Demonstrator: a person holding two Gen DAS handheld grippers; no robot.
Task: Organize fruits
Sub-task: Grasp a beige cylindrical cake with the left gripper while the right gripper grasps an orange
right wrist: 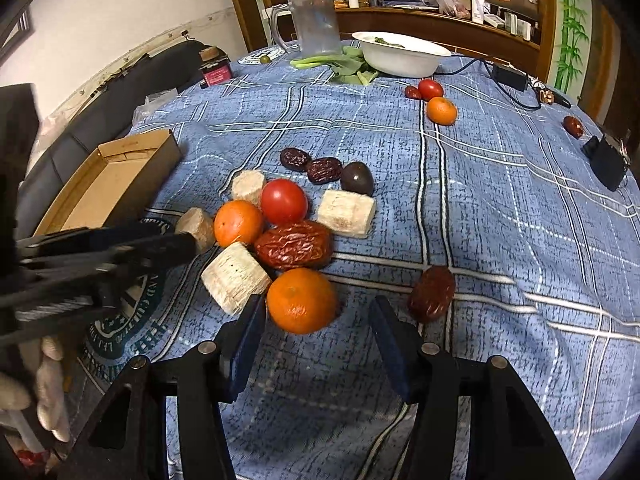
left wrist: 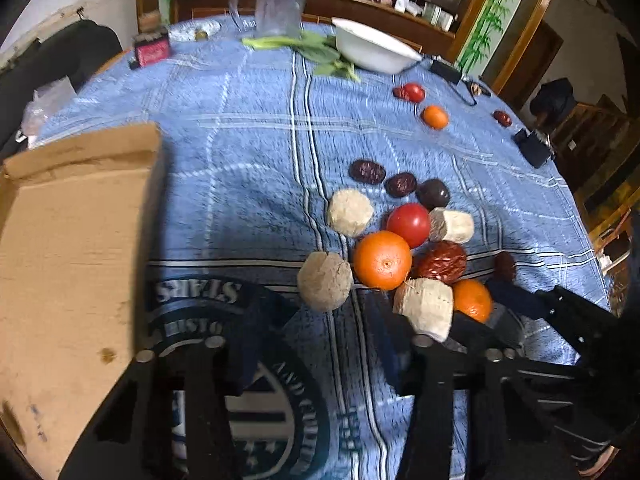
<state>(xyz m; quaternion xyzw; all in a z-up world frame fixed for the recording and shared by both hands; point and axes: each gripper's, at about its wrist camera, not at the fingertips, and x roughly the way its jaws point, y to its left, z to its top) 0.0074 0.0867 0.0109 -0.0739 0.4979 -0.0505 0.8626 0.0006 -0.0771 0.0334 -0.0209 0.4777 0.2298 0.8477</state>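
Fruit pile (right wrist: 288, 236) mid-desk: oranges, tomato, wrinkled red dates, pale chunks, touching; open cardboard box (right wrist: 116, 176) left.

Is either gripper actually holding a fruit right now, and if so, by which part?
Nothing is held. The right gripper straddles an orange, pads not pressing; the left gripper is open by a beige chunk.

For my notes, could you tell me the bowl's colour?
The bowl is white, clearest in the right wrist view.

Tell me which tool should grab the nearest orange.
Right. The right tool already straddles the nearest orange, pads not yet pressing. The left tool sits by a beige chunk instead.
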